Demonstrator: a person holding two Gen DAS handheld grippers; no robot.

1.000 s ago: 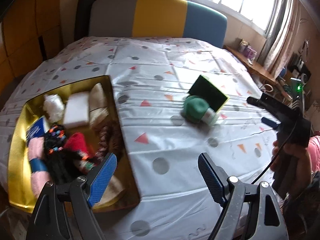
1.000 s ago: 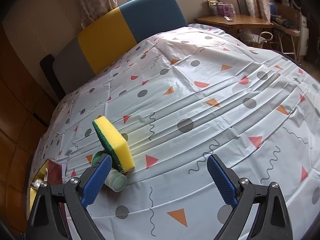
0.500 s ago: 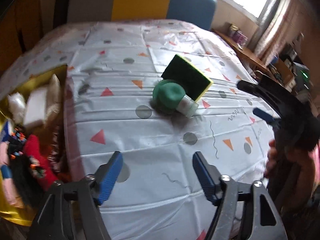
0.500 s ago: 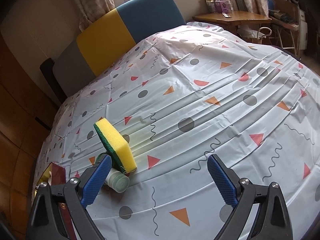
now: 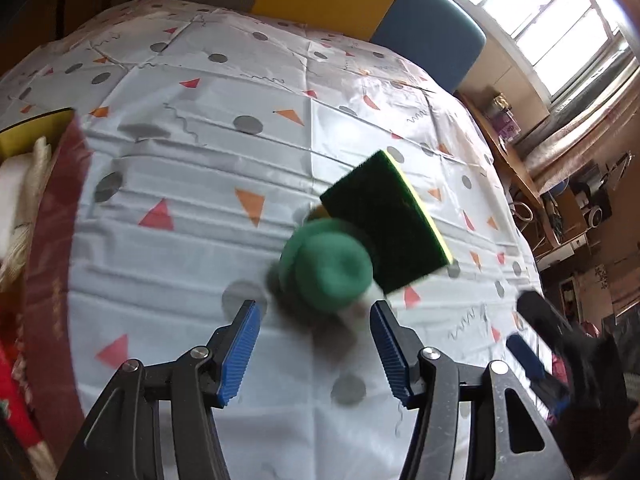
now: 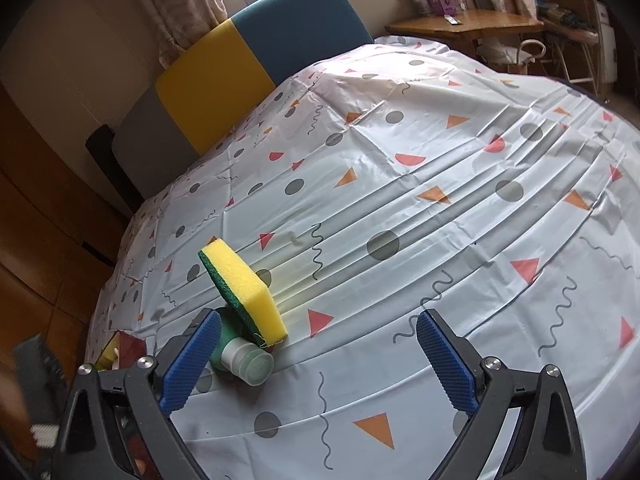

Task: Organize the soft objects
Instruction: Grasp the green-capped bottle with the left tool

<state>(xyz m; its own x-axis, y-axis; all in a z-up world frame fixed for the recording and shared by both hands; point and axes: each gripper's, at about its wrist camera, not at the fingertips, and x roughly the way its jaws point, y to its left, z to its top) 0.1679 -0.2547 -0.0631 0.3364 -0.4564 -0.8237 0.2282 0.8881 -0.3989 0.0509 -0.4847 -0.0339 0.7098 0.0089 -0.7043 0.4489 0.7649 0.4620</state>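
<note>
A green round sponge with a pale plastic handle (image 5: pixel 326 270) lies on the patterned tablecloth, with a green and yellow scouring sponge (image 5: pixel 386 222) leaning on it. My left gripper (image 5: pixel 314 344) is open and empty, its jaws just short of the round sponge on either side. In the right wrist view the scouring sponge (image 6: pixel 244 290) rests tilted on the round sponge's handle (image 6: pixel 246 362). My right gripper (image 6: pixel 318 360) is open and empty, just right of both sponges. It also shows at the right of the left wrist view (image 5: pixel 536 344).
A gold box (image 5: pixel 48 216) with a dark red rim holds several soft things at the left edge of the table. A grey, yellow and blue chair back (image 6: pixel 256 60) stands behind the table. A wooden side table (image 6: pixel 472 26) is at the far right.
My left gripper has swung right from the gold box and come close to the round green sponge. My right gripper has held nearly still.
</note>
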